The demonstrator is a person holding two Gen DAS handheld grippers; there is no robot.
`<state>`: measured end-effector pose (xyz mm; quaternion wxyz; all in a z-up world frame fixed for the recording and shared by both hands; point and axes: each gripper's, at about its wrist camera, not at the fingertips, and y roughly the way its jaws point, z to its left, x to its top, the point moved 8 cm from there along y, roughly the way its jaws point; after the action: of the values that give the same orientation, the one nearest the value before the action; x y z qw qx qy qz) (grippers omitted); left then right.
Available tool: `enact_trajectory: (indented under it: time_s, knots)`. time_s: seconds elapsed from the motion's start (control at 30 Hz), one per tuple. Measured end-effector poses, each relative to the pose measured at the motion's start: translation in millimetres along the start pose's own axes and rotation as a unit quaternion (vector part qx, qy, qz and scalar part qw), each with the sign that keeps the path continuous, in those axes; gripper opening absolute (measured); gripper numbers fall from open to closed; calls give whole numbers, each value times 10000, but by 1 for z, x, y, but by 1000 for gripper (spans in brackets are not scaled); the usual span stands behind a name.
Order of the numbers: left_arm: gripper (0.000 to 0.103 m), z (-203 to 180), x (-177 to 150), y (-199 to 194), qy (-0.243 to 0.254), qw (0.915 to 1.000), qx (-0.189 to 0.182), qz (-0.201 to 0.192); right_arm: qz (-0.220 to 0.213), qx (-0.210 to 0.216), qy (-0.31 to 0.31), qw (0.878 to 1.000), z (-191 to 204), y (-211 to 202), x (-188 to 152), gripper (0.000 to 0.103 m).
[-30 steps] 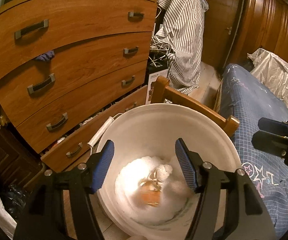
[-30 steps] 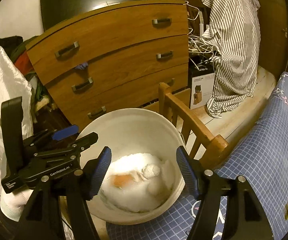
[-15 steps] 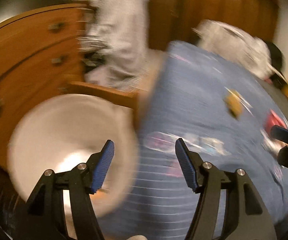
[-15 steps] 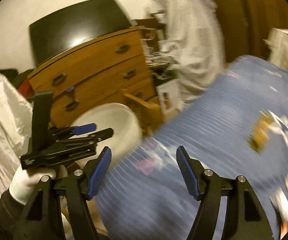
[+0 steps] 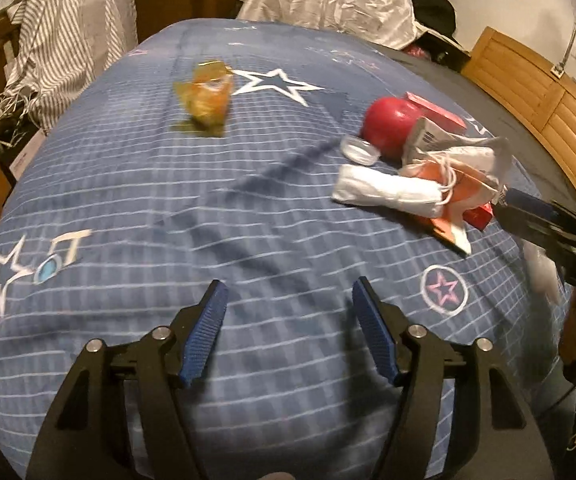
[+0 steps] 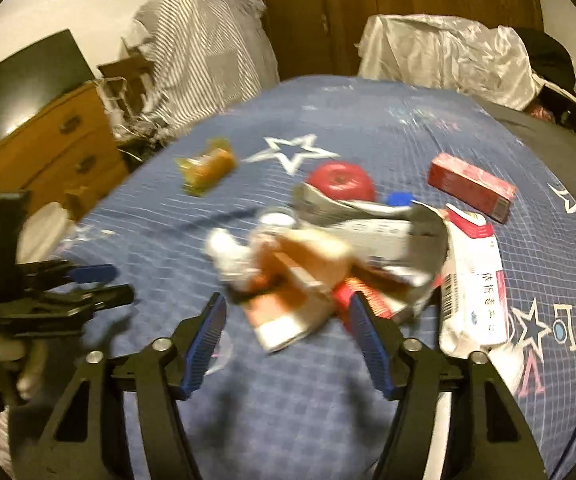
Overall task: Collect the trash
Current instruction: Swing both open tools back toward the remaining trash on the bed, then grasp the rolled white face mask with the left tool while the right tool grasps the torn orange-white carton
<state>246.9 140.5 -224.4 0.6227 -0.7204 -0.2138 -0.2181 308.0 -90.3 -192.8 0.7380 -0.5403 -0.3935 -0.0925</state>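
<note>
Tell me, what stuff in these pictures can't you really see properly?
- Yellow wrapper: motion blur in both views, print unreadable.
- Trash pile: right wrist view smears it; pieces overlap, hiding what lies beneath.
- White bucket: right wrist view, blurred, partly behind the left gripper.
- Right gripper: left wrist view, cut by the edge.

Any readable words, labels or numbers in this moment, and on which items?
White packet: a barcode and a column of printed characters, too blurred to read.
Red box: print too small to read.
Bedspread: "T" beside a circle and star; nothing more is legible.
Torn paper: print too blurred.
</note>
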Motion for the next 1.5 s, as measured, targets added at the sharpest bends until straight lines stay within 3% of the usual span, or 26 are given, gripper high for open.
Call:
enact_trajectory:
  time_s: [0.1, 0.17, 0.2, 0.23, 0.37, 0.53, 0.7, 0.87, 0.9, 0.97, 1.03, 1.2, 1.4, 1.5]
  knots:
    - [65, -4, 2, 4, -23, 10000, 30, 33, 152, 11, -153, 9998, 5, 24, 0, 52]
    - [65, 0, 3, 3, -49, 10000, 62, 45, 179, 27, -219, 9996, 17, 34, 3, 41]
    - [65, 2, 2, 2, -64, 9999, 98, 40, 194, 118, -202, 9995, 24, 34, 3, 35]
    - [66, 4, 2, 0, -85, 9999, 119, 34, 203, 223, -206, 9993, 30, 34, 2, 21]
    - [69, 21, 3, -9, -282, 9994, 176, -15, 305, 865, -187, 9956, 79, 28, -8, 9]
    - [71, 29, 2, -14, -365, 9992, 179, -40, 278, 1391, 229, 9896, 98, 5, -24, 9]
    - [73, 28, -8, -15, -310, 9995, 115, 6, 121, 1120, 442, 9926, 69, -30, -42, 9]
    - [76, 18, -7, -11, -188, 9998, 22, 3, 311, 946, 492, 9938, 54, -41, -68, 10]
    - [76, 12, -5, -10, -108, 9999, -2, -15, 280, 903, 533, 9941, 53, -42, -70, 12]
    - [76, 0, 3, -7, 146, 9999, -32, -45, 151, 849, 620, 9943, 49, -44, -69, 34]
    - [76, -16, 18, -4, 671, 9976, -70, -139, 43, 859, 797, 9931, 47, -43, -64, 39]
    - [78, -49, 52, 13, 1883, 9793, -745, 17, 30, 909, 970, 9911, 45, -32, -58, 43]
    - [78, -67, 73, 51, 2994, 9489, -948, 307, 195, 835, 1039, 9909, 42, -8, -56, 44]
    - [78, -68, 69, 70, 3206, 9411, -945, 513, 247, 831, 1039, 9908, 39, -2, -58, 43]
